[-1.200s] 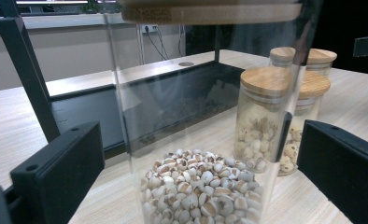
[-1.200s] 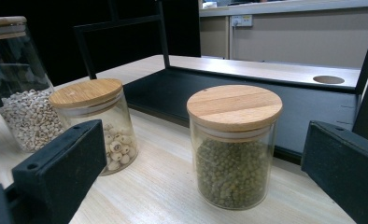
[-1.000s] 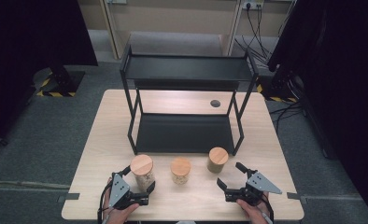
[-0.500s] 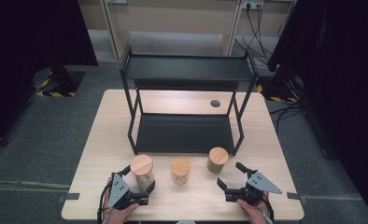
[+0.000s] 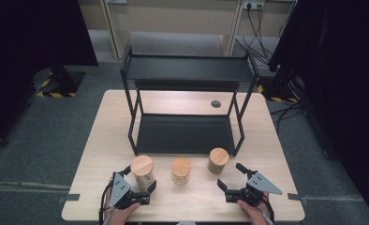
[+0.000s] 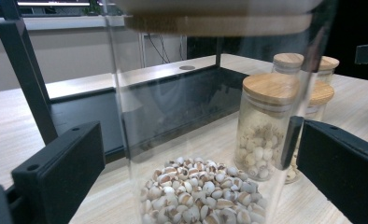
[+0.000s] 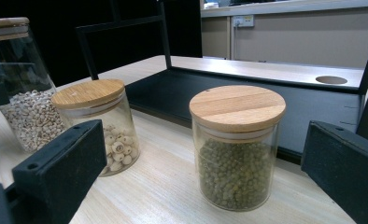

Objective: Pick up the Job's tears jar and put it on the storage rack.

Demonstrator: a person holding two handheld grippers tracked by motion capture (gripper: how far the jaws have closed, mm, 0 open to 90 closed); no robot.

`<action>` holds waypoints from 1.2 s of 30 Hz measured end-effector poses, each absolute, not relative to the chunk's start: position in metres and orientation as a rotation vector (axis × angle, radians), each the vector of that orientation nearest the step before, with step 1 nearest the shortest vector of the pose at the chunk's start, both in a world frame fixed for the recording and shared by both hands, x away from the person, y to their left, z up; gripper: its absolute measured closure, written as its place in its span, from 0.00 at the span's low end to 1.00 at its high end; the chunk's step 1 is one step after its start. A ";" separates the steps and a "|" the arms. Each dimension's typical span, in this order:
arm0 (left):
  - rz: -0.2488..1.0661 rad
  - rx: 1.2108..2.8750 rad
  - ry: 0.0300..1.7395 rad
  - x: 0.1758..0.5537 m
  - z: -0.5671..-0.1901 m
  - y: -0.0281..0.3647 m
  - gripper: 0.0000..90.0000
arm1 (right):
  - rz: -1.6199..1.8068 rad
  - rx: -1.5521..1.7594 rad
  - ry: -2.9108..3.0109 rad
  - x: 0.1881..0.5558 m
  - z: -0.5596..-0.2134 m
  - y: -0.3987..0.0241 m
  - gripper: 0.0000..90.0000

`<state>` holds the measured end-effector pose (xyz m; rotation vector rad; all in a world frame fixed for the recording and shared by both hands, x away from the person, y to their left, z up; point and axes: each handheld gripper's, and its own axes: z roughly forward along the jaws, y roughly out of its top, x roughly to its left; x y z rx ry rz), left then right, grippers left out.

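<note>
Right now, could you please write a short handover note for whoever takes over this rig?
Left gripper: open, jaws either side of the tall jar of pale grains, not visibly clamped.
Right gripper: open, holding nothing, facing the green-bean jar.
Middle jar stands between them. All three stand on the table in front of the black shelf rack.
Done: nothing placed on the rack.
Left: probably grip and shelve the jars.

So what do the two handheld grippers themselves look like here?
Both are black. The left gripper and right gripper each carry a grey three-cornered plate on top and two blocky black jaws with a small round hole near the tip. A dark cable trails from each.
</note>
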<state>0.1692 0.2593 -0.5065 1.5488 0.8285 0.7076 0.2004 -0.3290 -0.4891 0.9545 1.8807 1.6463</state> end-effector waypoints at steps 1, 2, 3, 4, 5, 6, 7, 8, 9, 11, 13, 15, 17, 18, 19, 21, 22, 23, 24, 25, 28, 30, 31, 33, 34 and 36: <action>0.704 1.549 0.829 0.170 -0.507 0.259 0.01 | 1.647 0.955 1.881 0.201 -0.489 -0.329 0.01; 0.704 1.549 0.830 0.170 -0.507 0.259 0.01 | 1.648 0.955 1.882 0.201 -0.489 -0.329 0.01; 0.707 1.550 0.830 0.170 -0.506 0.258 0.01 | 1.647 0.954 1.883 0.201 -0.489 -0.329 0.01; 0.707 1.550 0.830 0.170 -0.506 0.258 0.02 | 1.647 0.954 1.883 0.201 -0.489 -0.329 0.01; 0.713 1.551 0.827 0.171 -0.506 0.258 0.03 | 1.648 0.954 1.884 0.201 -0.489 -0.329 0.01; 0.713 1.551 0.827 0.171 -0.506 0.258 0.04 | 1.649 0.953 1.884 0.201 -0.489 -0.329 0.01; 0.715 1.554 0.829 0.172 -0.505 0.257 0.05 | 1.649 0.954 1.884 0.201 -0.489 -0.329 0.01; 0.715 1.554 0.829 0.172 -0.505 0.257 0.07 | 1.649 0.954 1.884 0.201 -0.489 -0.329 0.01; 0.718 1.556 0.829 0.172 -0.505 0.256 0.09 | 1.650 0.954 1.885 0.202 -0.489 -0.329 0.01; 0.721 1.560 0.822 0.174 -0.504 0.256 0.17 | 1.651 0.959 1.886 0.202 -0.490 -0.329 0.01; 0.733 1.574 0.806 0.175 -0.502 0.256 0.24 | 1.650 0.957 1.888 0.202 -0.490 -0.328 0.01; 0.735 1.578 0.818 0.175 -0.499 0.253 0.26 | 1.652 0.957 1.888 0.202 -0.490 -0.328 0.01; 0.733 1.575 0.819 0.175 -0.499 0.253 0.27 | 1.653 0.958 1.887 0.202 -0.490 -0.328 0.01; 0.734 1.576 0.822 0.174 -0.499 0.253 0.27 | 1.656 0.957 1.886 0.202 -0.490 -0.329 0.01; 0.733 1.577 0.823 0.174 -0.498 0.253 0.27 | 1.656 0.956 1.886 0.202 -0.490 -0.329 0.01; 0.733 1.582 0.827 0.174 -0.497 0.253 0.27 | 1.657 0.954 1.886 0.202 -0.490 -0.329 0.01; 0.734 1.585 0.829 0.174 -0.496 0.252 0.27 | 1.657 0.954 1.886 0.202 -0.490 -0.329 0.01; 0.734 1.585 0.829 0.174 -0.496 0.252 0.27 | 1.657 0.954 1.886 0.203 -0.490 -0.329 0.01; 0.736 1.586 0.830 0.174 -0.495 0.252 0.27 | 1.657 0.954 1.886 0.203 -0.490 -0.329 0.01; 0.734 1.584 0.833 0.175 -0.495 0.253 0.27 | 1.657 0.954 1.887 0.203 -0.490 -0.329 0.01; 0.711 1.570 0.844 0.177 -0.491 0.254 0.27 | 1.657 0.949 1.890 0.203 -0.490 -0.328 0.01; 0.715 1.573 0.839 0.179 -0.488 0.253 0.27 | 1.658 0.945 1.891 0.203 -0.490 -0.327 0.01; 0.714 1.572 0.840 0.180 -0.487 0.252 0.27 | 1.659 0.945 1.892 0.203 -0.490 -0.327 0.01; 0.699 1.564 0.851 0.184 -0.484 0.251 0.27 | 1.660 0.944 1.894 0.203 -0.490 -0.327 0.01; 0.693 1.561 0.855 0.187 -0.483 0.251 0.27 | 1.661 0.945 1.894 0.203 -0.490 -0.327 0.01; 0.697 1.567 0.855 0.189 -0.482 0.249 0.27 | 1.661 0.941 1.895 0.203 -0.489 -0.328 0.01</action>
